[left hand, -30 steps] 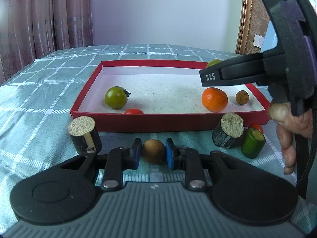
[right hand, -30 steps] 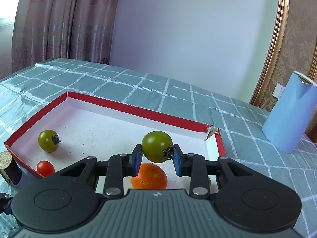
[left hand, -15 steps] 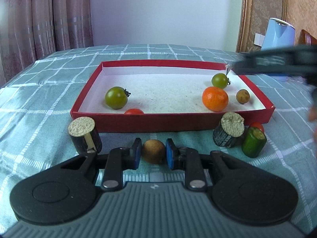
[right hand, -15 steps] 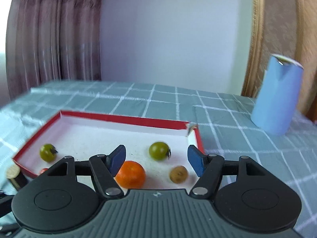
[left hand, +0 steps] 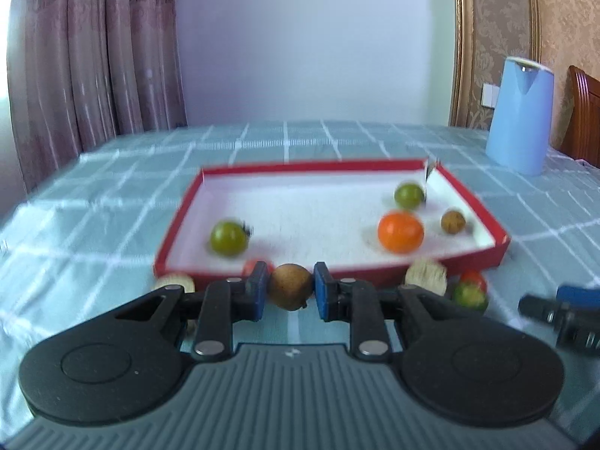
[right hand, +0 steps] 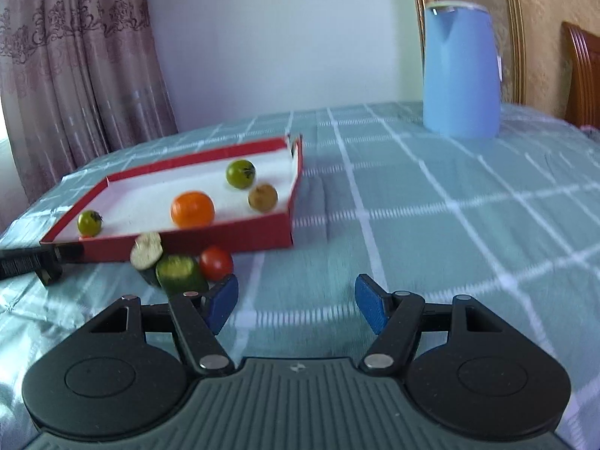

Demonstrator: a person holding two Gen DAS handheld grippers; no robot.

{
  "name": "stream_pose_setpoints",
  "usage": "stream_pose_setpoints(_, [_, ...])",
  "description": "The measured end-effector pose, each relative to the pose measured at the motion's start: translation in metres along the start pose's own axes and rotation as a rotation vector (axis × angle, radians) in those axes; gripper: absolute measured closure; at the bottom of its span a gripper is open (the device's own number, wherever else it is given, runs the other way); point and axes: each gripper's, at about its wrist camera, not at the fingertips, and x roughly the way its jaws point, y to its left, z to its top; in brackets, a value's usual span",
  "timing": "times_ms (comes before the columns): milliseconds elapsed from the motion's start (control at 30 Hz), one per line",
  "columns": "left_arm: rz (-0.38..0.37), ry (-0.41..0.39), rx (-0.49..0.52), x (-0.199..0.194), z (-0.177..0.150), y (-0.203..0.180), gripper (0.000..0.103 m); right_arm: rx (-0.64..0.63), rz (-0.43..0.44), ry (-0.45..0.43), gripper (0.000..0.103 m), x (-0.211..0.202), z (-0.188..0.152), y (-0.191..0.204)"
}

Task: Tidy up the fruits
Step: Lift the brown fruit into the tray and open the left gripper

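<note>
My left gripper point(left hand: 289, 289) is shut on a small brown round fruit point(left hand: 290, 287) and holds it up in front of the red tray's point(left hand: 468, 258) near wall. The tray holds two green tomatoes point(left hand: 228, 238) point(left hand: 409, 195), an orange point(left hand: 400, 231) and a brown fruit point(left hand: 453, 221). My right gripper point(right hand: 296, 305) is open and empty above the tablecloth, right of the tray point(right hand: 262, 230). A red tomato point(right hand: 215, 262), a green cucumber piece point(right hand: 180, 275) and a dark cut piece point(right hand: 147, 251) lie just left of its left finger.
A blue kettle point(right hand: 461, 71) stands at the back right. A wooden chair point(left hand: 585, 112) is at the right edge. The checked tablecloth point(right hand: 450, 225) covers the table. The left gripper's tip point(right hand: 33, 262) shows at the far left in the right wrist view.
My right gripper let go of the green tomato in the tray, opened, and drew back to the right and down. My left gripper lifted the brown fruit off the cloth.
</note>
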Motion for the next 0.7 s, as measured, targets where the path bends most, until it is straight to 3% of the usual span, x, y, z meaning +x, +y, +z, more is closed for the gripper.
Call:
stream_pose_setpoints(333, [0.056,-0.022,0.016,0.034,0.053,-0.012,0.08,0.091,0.058,-0.009,0.035,-0.001,-0.001,-0.016])
stream_pose_setpoints(700, [0.098,0.048,0.014,0.072,0.044,-0.012,0.079,0.133,0.093,-0.007,0.034,0.001,-0.001,-0.023])
